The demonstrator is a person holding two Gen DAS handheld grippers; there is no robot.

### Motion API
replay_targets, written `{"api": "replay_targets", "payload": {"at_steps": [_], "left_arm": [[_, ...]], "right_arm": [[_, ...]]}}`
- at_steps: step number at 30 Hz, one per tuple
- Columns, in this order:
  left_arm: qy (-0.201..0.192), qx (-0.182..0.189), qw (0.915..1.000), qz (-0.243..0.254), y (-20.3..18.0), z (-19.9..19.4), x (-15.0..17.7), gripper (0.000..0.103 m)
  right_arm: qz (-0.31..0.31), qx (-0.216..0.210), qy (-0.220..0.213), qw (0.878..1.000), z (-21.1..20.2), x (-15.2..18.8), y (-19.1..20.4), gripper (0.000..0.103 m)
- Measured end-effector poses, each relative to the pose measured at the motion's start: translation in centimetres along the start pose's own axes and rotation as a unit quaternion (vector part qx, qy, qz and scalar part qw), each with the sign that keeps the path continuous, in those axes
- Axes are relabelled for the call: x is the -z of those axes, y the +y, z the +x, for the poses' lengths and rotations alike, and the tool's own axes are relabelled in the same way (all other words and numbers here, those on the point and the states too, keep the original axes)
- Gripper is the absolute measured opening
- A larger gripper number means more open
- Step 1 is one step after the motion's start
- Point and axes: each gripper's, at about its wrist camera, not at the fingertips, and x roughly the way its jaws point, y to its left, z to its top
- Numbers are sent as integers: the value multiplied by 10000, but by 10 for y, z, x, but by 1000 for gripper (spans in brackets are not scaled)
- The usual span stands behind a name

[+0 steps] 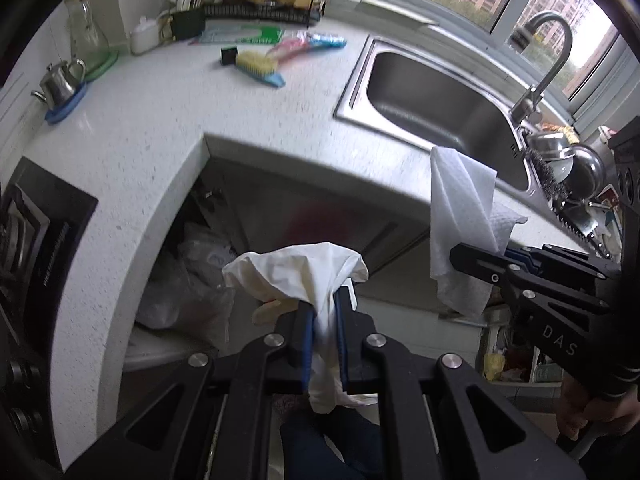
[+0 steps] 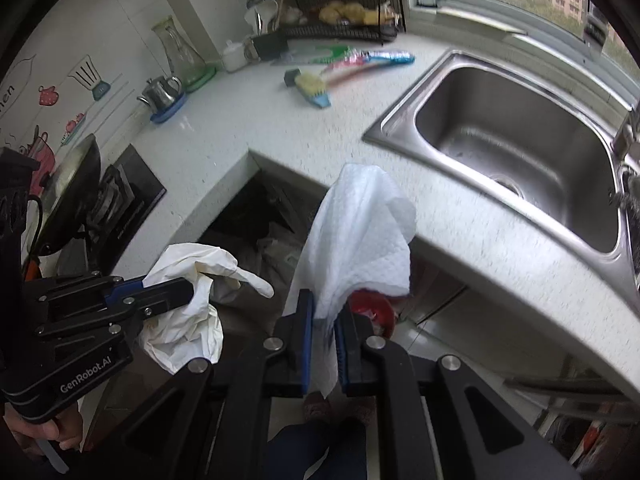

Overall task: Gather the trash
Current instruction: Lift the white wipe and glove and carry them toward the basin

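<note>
While both pieces are picked up, left claw [image 1: 324, 312] clenched on the crumpled white latex glove [image 1: 304, 268] and right claw [image 2: 324, 320] on the white paper towel [image 2: 360, 236], binning them remains.

A crumpled white disposable glove [image 1: 304, 276], slightly yellowed, hangs pinched in the left tool [image 1: 324, 312]. A creased white paper towel [image 2: 360, 236] droops from the right tool [image 2: 324, 320], both off the tabletop's front edge.

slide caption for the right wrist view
Right hand-held gripper clamps a paper towel beside the sink.
</note>
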Motion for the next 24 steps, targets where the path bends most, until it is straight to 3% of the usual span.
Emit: {"api": "replay_targets", "payload": {"at_steps": [8, 14, 24], "left_arm": [[490, -115, 9987, -100, 13, 72, 24, 8], [742, -62, 9969, -251, 28, 138, 35, 8], [1161, -223, 9922, -397, 66, 283, 69, 8]], "right_arm": [[131, -7, 610, 9981, 61, 23, -3, 9], [298, -25, 1054, 9940, 130, 37, -19, 9], [421, -177, 1640, 9854, 264, 79, -52, 9]]}}
